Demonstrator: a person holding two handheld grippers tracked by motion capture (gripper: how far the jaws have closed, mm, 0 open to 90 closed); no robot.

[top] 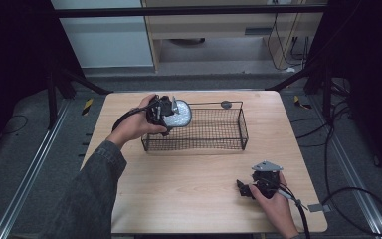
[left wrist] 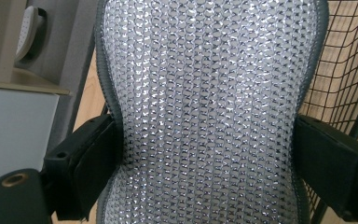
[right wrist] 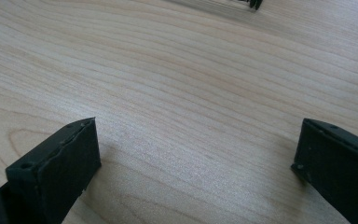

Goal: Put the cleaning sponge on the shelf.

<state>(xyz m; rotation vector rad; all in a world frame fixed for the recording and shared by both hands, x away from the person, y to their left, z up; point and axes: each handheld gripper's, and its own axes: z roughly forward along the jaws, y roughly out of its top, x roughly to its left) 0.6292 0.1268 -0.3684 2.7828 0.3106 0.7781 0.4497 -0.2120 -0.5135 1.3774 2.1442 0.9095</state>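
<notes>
A: Holding the silver, sequin-textured oval pad with the grey fabric edging in your left claw, you have it at the left end of the black wire-mesh basket, roughly ten o'clock from the middle of the light wooden counter. Why grip it at the waist?

B: Because that is the narrowest part. In the left gripper view the two black jaws press in from either side of the pad, and the fabric pinches inward there, so the claw is clamped on it rather than merely touching. A squeeze on the waist should keep a soft, floppy thing from sliding out.

A: And is it inside the basket?

B: I judge it sits over the rim at the basket's left end, above the mesh wall; whether its lower edge is past the rim I cannot tell. The basket wires show just to the side of the pad, so you are close beside or above that wall.

A: What about your other hand?

B: Your right claw rests low near five o'clock on the counter, well apart from the basket. Its jaws stand wide apart with nothing but bare wood between them. Parked there, it stays clear of the left arm's path and is free to steady the basket if the pad snags on the wire.
</notes>
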